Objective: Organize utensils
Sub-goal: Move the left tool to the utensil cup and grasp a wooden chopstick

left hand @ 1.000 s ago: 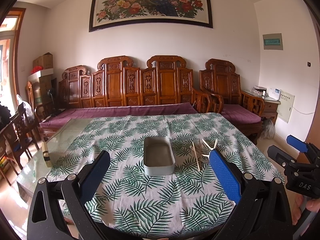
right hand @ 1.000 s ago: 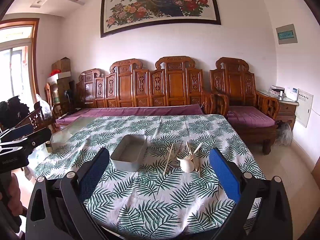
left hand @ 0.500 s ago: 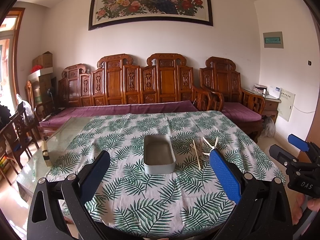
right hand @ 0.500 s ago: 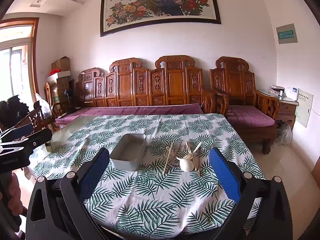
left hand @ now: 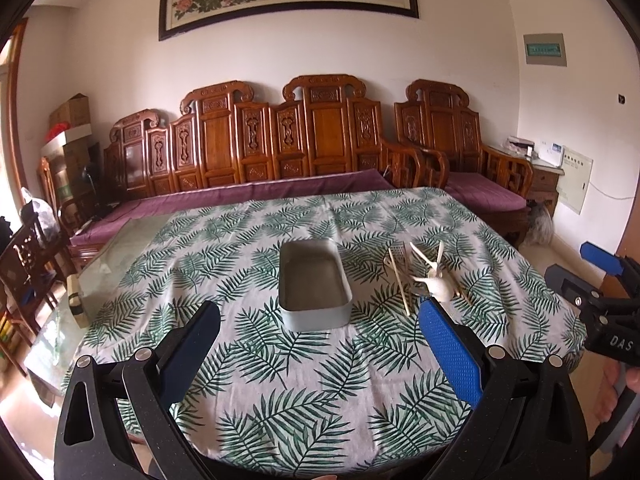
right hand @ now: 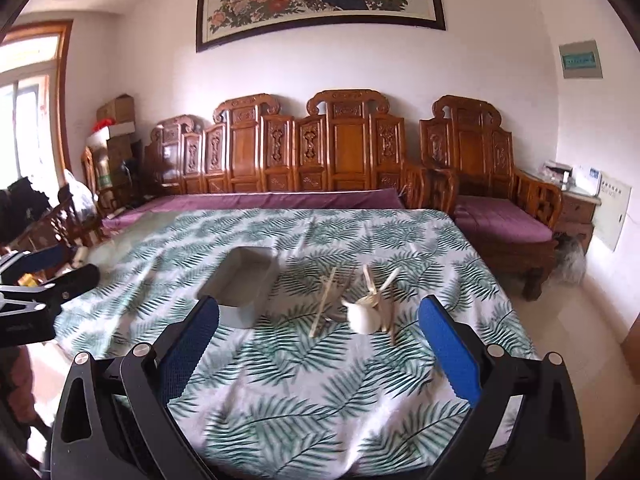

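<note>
Approach step: both the left gripper (left hand: 320, 344) and right gripper (right hand: 318, 340) hover wide open and empty; next, grasp a wooden chopstick (right hand: 323, 305) for the grey rectangular metal tray (left hand: 313, 283).

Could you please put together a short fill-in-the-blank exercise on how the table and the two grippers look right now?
1. The grey tin on the leaf-print tablecloth holds ____ utensils.
2. The chopsticks and white spoon lie to the tin's ____.
3. The left gripper and right gripper both have their jaws ____.

Missing words: no; right; open
</note>
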Motion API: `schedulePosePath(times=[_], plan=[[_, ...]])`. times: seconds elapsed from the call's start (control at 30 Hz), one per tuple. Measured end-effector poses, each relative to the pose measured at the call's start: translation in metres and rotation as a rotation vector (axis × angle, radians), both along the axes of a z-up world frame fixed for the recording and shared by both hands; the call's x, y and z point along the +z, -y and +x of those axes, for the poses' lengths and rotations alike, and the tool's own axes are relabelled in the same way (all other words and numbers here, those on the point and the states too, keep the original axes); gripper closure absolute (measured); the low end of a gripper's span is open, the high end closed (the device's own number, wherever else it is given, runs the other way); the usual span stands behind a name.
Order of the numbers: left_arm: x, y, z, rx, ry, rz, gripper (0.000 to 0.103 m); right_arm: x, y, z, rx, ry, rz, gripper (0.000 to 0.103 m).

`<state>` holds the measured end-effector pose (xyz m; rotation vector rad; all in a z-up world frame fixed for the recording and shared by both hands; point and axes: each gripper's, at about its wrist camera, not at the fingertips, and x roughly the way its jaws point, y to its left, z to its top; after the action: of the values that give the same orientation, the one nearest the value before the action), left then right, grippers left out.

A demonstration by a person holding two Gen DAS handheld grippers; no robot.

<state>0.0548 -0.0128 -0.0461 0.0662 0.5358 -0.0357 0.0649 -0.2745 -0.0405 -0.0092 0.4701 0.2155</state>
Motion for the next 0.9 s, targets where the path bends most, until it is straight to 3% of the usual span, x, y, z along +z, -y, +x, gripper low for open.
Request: schedulePosePath(times=[0.67, 0.9], plan=[[-0.062, 0.028, 0.102, -0.084, -0.159, -0.006, 0.007, -0.038, 0.029, 0.122, 0.018, -0.127, -0.056, 0.003], [-0.075, 0.044, 0.137, -0.137, -0.189, -0.024, 0.007, -0.059, 0.038, 0.165, 0.060, -0.198, -0.066, 0.020]])
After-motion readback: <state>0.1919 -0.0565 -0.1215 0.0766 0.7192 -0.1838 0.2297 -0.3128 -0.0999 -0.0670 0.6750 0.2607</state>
